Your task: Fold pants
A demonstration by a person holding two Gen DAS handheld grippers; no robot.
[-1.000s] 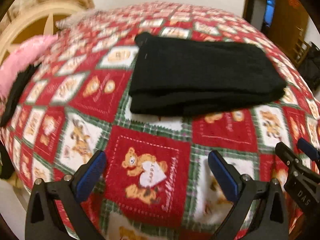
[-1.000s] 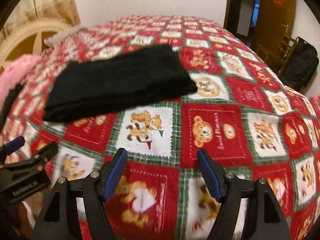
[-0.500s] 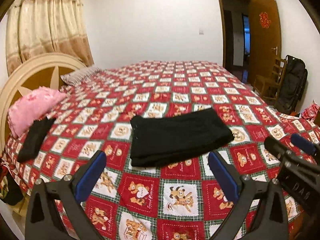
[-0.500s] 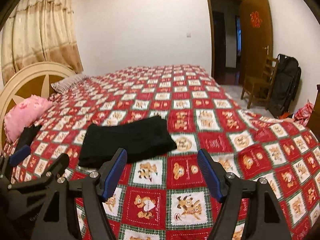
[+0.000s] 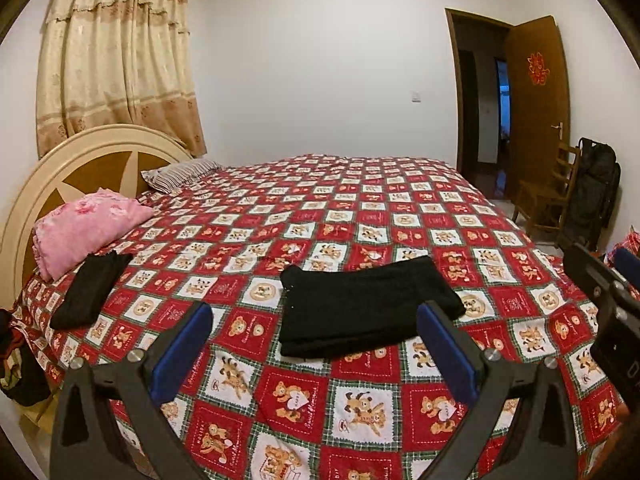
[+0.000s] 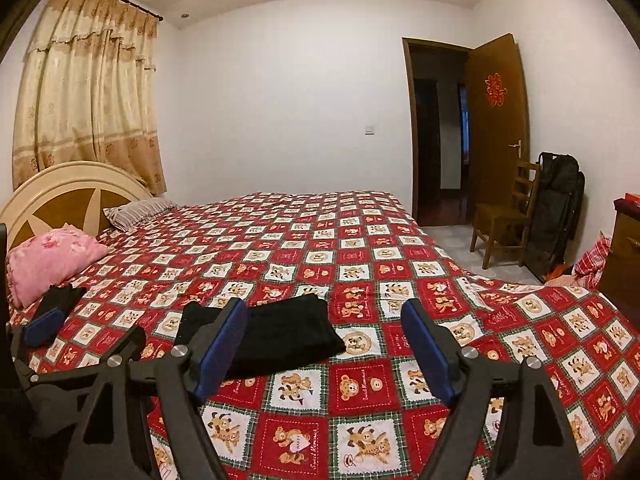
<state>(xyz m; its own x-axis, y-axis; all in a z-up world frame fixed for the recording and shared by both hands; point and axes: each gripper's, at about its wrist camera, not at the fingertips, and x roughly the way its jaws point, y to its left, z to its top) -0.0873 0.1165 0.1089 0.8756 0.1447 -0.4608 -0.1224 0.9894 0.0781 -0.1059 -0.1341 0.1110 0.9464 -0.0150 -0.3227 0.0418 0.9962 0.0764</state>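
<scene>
Black pants (image 5: 362, 308) lie folded into a flat rectangle on the red bear-print bedspread (image 5: 360, 208), also seen in the right wrist view as the pants (image 6: 280, 336). My left gripper (image 5: 312, 344) hovers open above the near edge of the bed, short of the pants, nothing between its blue pads. My right gripper (image 6: 324, 340) is beside it, its jaws opening wider and empty; the left pad (image 6: 224, 340) overlaps the pants only in the picture. Each gripper shows at the other view's edge.
A second black garment (image 5: 90, 290) lies near a pink pillow (image 5: 84, 228) by the headboard (image 5: 80, 160). A striped pillow (image 5: 180, 172) is farther back. A wooden chair (image 6: 504, 216), a black bag (image 6: 558, 208) and an open door (image 6: 496, 120) stand right of the bed.
Both grippers rose and tilted up, away from the bed; the pants now look smaller and farther off, and the whole room has come into view. The pants did not move.
</scene>
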